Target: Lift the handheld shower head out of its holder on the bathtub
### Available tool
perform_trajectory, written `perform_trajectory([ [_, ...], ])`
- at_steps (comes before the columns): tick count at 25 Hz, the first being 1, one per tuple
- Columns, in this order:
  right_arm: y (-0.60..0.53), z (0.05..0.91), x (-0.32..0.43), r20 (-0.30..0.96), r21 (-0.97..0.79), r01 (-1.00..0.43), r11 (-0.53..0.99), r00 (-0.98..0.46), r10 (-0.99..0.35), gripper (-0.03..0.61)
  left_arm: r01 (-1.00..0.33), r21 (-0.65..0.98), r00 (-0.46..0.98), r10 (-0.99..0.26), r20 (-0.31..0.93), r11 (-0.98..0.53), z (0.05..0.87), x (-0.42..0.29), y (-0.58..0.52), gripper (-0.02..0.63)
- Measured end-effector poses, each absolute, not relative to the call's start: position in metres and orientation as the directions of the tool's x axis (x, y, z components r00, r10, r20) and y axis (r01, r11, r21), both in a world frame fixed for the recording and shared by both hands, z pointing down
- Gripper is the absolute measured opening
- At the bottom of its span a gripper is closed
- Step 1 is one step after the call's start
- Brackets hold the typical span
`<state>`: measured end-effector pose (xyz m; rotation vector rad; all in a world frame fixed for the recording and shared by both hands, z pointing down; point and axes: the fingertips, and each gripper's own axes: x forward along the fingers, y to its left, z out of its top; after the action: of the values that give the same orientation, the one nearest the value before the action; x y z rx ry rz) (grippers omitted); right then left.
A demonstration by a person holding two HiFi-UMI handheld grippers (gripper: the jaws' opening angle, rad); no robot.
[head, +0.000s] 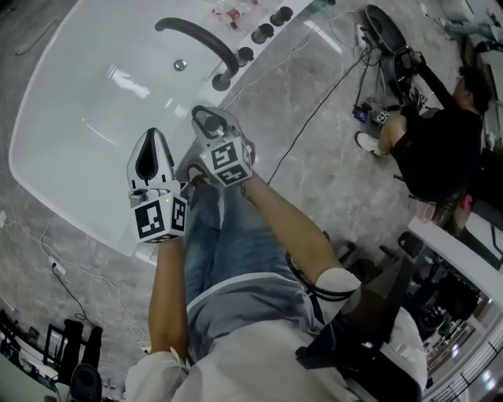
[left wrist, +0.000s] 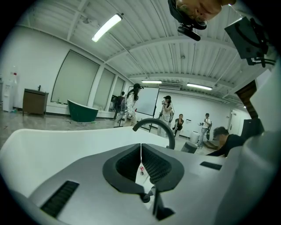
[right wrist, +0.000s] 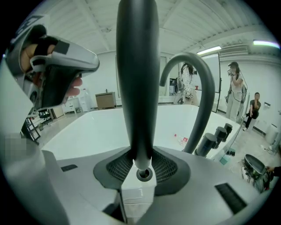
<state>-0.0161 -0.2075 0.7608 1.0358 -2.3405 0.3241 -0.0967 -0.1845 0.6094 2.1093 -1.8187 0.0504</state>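
We find the shower head (right wrist: 136, 88) standing between the right gripper's (head: 207, 119) jaws by the bathtub's (head: 78, 118) rim. The left gripper (head: 152, 145) is just beside, at 8 o'clock. The faucet (head: 200, 39) is at 12 and the knobs (head: 263, 31) at 1.

A white bathtub (head: 55, 149) stands on the grey marble floor (head: 330, 180). Along the tub's far rim sit a dark arched spout (head: 206, 41), a row of dark round knobs (head: 263, 33) beside it, and small red-and-white packets (head: 232, 12) at the end. A black cable (head: 314, 116) trails over the floor near that rim.
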Motion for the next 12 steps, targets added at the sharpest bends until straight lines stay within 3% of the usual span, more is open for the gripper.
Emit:
perform_trajectory([
  [12, -0.127, 0.5, -0.015, 0.408, 0.007, -0.717, 0.697, -0.634, -0.657, 0.137, -0.926, 0.268, 0.31, -0.94, 0.139, -0.266, 0.45, -0.089, -0.112, 0.02],
])
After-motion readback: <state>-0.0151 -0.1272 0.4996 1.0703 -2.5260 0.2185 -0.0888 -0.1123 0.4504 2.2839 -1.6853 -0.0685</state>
